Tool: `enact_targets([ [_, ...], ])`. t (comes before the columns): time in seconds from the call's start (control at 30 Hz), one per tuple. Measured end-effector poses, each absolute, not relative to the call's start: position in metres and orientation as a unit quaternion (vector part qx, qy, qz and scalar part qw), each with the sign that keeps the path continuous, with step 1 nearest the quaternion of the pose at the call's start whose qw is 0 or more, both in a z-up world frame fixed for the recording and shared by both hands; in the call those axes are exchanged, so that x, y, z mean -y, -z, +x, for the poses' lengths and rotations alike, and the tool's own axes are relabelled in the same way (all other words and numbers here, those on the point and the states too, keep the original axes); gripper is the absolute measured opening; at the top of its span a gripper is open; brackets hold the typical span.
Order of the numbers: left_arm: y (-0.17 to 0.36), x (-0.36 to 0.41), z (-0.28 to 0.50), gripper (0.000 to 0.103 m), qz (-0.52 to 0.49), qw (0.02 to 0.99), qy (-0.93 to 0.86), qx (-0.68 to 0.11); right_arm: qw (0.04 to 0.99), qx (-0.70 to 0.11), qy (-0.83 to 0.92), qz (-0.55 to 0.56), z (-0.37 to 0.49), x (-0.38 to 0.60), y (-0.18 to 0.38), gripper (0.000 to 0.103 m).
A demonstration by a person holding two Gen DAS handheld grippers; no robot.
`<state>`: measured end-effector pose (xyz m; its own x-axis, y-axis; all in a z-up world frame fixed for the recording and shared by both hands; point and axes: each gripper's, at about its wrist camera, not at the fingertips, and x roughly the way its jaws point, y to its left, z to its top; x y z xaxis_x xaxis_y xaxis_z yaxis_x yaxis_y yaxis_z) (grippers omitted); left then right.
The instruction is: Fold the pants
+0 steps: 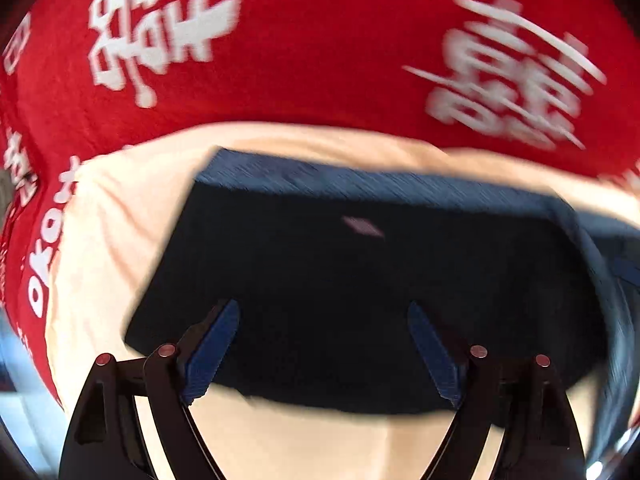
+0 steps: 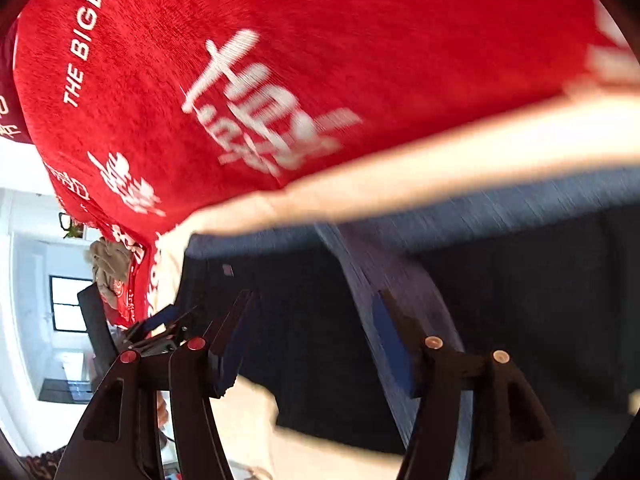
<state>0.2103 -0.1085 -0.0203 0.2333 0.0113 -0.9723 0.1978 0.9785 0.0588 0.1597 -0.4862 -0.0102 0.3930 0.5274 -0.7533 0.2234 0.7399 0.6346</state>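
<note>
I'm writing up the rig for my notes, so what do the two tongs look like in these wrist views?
Both look alike. The left tongs have black plastic linkage arms that spread in a V, with round reddish rivet heads at the pivots and blue ribbed pads on the inner faces. The right tongs show the same black frames and blue pads; its left rivets look red, its right ones paler. No cables or sleeves show.

Both are pointing down: left gripper (image 1: pixel 324 320) gaping wide, right gripper (image 2: pixel 312 320) spread open too, nothing pinched.
</note>
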Motion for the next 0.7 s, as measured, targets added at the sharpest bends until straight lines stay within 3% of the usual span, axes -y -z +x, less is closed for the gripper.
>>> enact_targets([
  [0.33,0.009,0.228,0.096,0.087,0.084,0.719,0.253,-0.642,0.746,-0.503,0.037,0.435,-0.06,0.527,0.007,0.064],
  [0.7,0.016,0.332,0.059,0.087,0.069,0.68,0.346,-0.643,0.705,-0.473,0.149,0.508,-0.215,0.553,0.058,0.064],
])
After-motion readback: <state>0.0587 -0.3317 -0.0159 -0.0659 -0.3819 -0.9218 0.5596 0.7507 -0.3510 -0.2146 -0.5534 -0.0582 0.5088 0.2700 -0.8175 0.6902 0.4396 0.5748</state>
